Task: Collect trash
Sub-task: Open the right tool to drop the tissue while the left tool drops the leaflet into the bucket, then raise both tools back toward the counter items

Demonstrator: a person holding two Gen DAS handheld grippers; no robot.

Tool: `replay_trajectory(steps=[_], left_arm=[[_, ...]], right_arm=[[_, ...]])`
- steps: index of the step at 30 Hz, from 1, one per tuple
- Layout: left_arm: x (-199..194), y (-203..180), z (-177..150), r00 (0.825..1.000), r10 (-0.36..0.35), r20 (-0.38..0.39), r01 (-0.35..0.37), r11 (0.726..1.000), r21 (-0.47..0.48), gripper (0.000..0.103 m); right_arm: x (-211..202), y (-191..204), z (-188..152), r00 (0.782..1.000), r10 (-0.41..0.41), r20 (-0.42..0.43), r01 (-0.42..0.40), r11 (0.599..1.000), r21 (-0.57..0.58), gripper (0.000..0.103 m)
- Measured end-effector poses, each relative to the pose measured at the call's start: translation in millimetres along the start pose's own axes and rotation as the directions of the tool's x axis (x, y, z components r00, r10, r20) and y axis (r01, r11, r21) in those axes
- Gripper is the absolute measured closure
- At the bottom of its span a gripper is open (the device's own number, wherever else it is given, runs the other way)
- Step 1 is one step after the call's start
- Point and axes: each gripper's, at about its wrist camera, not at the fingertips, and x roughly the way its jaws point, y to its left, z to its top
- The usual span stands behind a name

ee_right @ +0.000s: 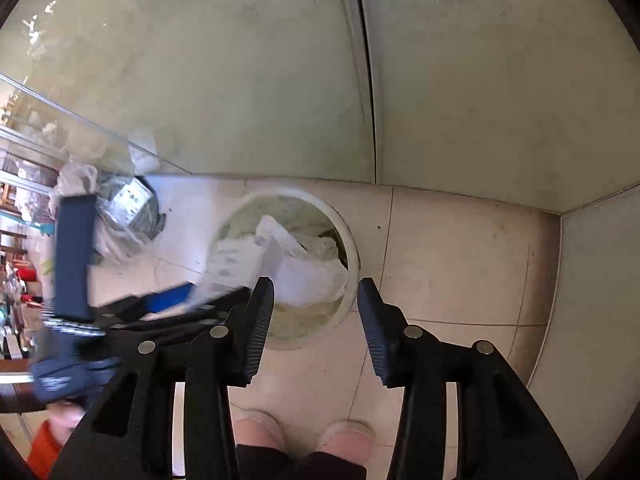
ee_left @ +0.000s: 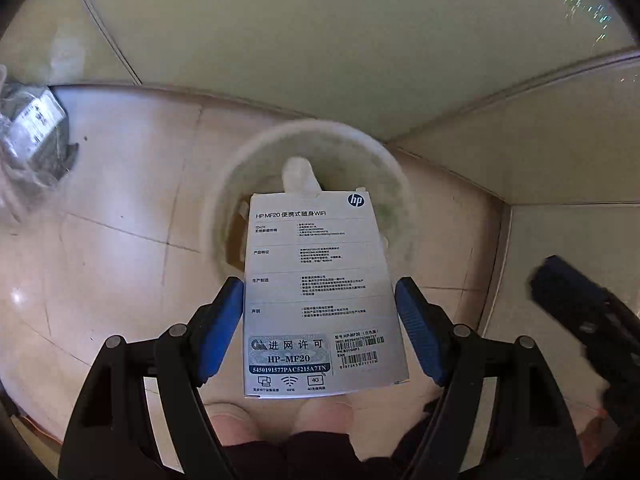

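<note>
Left gripper [ee_left: 320, 320], seen from the left wrist, is holding its blue fingers [ee_left: 222, 328] spread to either side of a white HP MF20 box [ee_left: 320, 292]; whether the pads are pressing its edges cannot be told; the box is hanging over a round white waste bin [ee_left: 240, 168] standing on the tiled floor [ee_left: 120, 240]; right gripper [ee_right: 316, 324] is hovering wide apart and empty above the bin's near rim; crumpled white plastic [ee_right: 304, 268] is filling the bin; grey packaging [ee_right: 132, 208] is lying left of it.
</note>
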Motion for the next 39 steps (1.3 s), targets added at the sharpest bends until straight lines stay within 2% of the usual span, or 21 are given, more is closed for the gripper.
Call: replay_trajectory(steps=[3,7,10,15,19,23,30,34,36,39], left_arm=[[3.8,-1.0,-3.4,1.0,0.007,-0.026,-0.006,1.0,0.002,0.026],[-13.1,-4.3,-10.3,0.999,0.017,0.027,-0.018,0.999,0.032,0.023],[-24.8,-3.8,-11.2,0.999,0.031,0.03,-0.031,0.999,0.016,0.023],[-81.4,-0.7,-17.5,0.995,0.035,0.089,-0.032,0.999,-0.032,0.023],[-153.3,-7.1,-23.5,0.987,0.081,0.14,-0.079,0.997,-0.024,0.023],[-239.5,-21.1,-25.2,0.974,0.085,0.211,-0.086,0.996,-0.002,0.023],[-405.5,-55.7,-37.3,0.934,0.062,0.352,-0.085,0.995,0.05,0.023],[-489.2,-73.8,-40.8,0.919,-0.01,0.395,-0.031,0.995,0.098,0.023],[-530.4,-83.1,-43.5,0.903,-0.031,0.428,-0.027,0.991,0.129,0.023],[-584.7,-97.1,-49.3,0.87,-0.019,0.492,-0.07,0.984,0.161,0.023]], right_arm=[[-14.5,7.9,0.2,0.999,0.019,0.035,-0.019,1.0,-0.003,0.063],[-36.2,15.8,1.4,0.997,0.017,0.073,-0.015,0.999,-0.029,0.063],[-50.2,21.0,1.0,0.995,0.026,0.092,-0.023,0.999,-0.032,0.063],[-77.4,31.7,3.0,0.996,0.02,0.092,-0.018,1.0,-0.022,0.063],[-119.3,48.5,7.6,0.995,0.025,0.102,-0.025,1.0,-0.005,0.063],[-180.7,64.3,13.6,0.991,0.017,0.131,-0.018,1.0,0.008,0.063],[-308.3,100.7,25.7,0.973,0.003,0.23,-0.011,0.999,0.033,0.063],[-376.7,117.5,30.0,0.954,-0.003,0.301,-0.01,0.999,0.041,0.063],[-406.7,124.7,29.7,0.942,-0.003,0.336,-0.012,0.999,0.043,0.063],[-440.1,134.6,28.7,0.924,-0.007,0.383,-0.008,0.999,0.038,0.063]])
